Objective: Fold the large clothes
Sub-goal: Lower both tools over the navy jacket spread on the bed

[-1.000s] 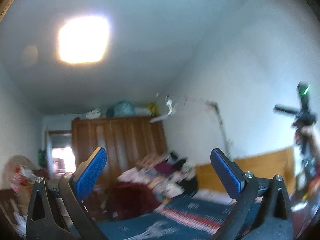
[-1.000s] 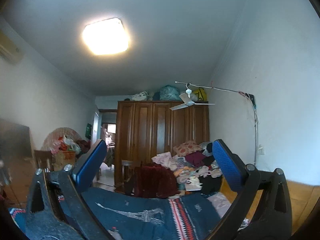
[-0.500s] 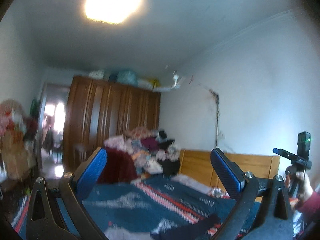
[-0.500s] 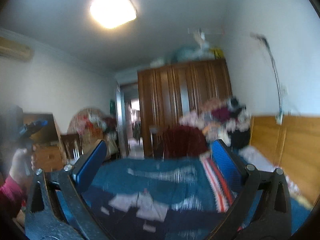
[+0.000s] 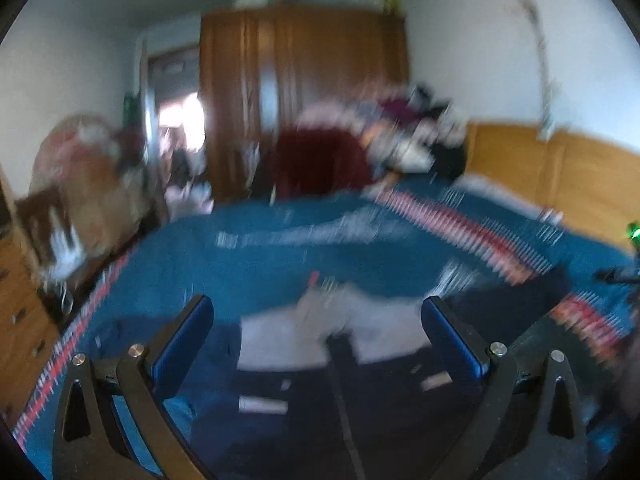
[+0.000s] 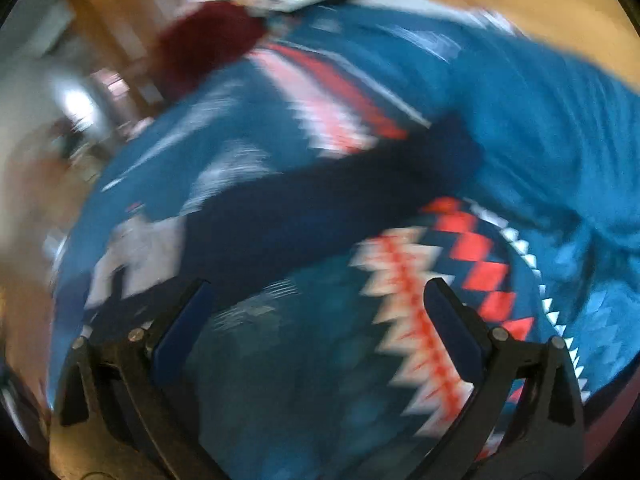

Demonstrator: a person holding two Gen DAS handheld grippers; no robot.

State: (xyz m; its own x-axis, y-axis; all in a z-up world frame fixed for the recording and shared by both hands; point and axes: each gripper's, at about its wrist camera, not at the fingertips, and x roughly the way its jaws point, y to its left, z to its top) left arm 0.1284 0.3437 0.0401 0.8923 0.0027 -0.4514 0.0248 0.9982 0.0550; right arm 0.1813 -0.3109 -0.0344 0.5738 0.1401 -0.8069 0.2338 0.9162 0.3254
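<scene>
Both views heavily motion-blurred. Left hand-held gripper point(image 5: 318, 330) released, jaws spread wide, nothing between them; right hand-held gripper point(image 6: 316, 320) likewise spread and empty.

Dark navy garment point(image 5: 360, 392) lies spread on the bed point(image 5: 260, 248), near the bed's front edge, with pale patches on it; detail too smeared to read. In the right view its long dark sleeve or leg point(image 6: 340, 204) runs toward the bedspread's red-and-white zigzag band point(image 6: 420, 320).

Risks, as judgement: jaws could pinch bedspread together with the garment, since navy on blue gives poor contrast; or catch only 1 layer, leaving the fold skewed.

Room: teal patterned bedspread, wooden headboard point(image 5: 560, 176), tall wooden wardrobe point(image 5: 300, 92), heap of clothes point(image 5: 400, 136) at the bed's far end, white walls.
</scene>
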